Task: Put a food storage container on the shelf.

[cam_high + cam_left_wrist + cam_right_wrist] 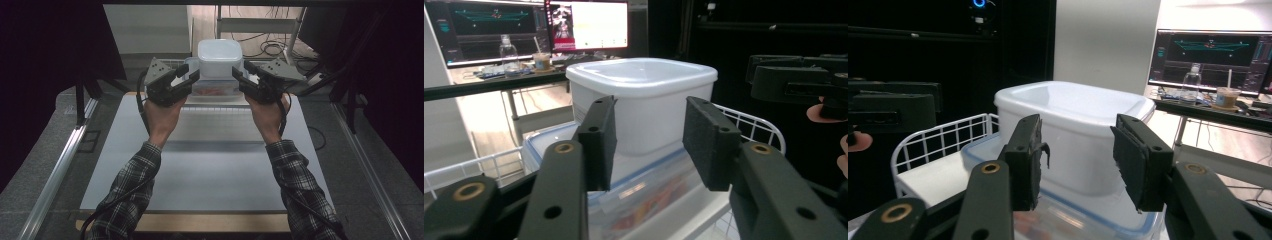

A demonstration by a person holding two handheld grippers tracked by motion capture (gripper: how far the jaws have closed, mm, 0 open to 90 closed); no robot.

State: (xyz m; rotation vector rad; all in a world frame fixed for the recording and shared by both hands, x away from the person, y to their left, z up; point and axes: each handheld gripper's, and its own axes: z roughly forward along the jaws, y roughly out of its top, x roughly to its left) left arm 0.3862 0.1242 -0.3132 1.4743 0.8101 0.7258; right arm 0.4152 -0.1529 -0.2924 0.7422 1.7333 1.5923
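1. The white lidded tub sits top centre of the high view, stacked on a clear blue-rimmed container inside a white wire basket at the far edge of the desk.
2. It lies dead ahead between my two claws: left claw just off its left side, right claw just off its right side, both about equally near.
3. Left claw is wide apart, holding nothing; in the left gripper view the tub's corner stands beyond the gap.
4. Right claw is wide too, empty, with the tub centred past its pads.
5. Both hands are raised, forearms reaching forward, claws angled inward toward each other.
6. My guess: a two-sided squeeze to lift the tub.
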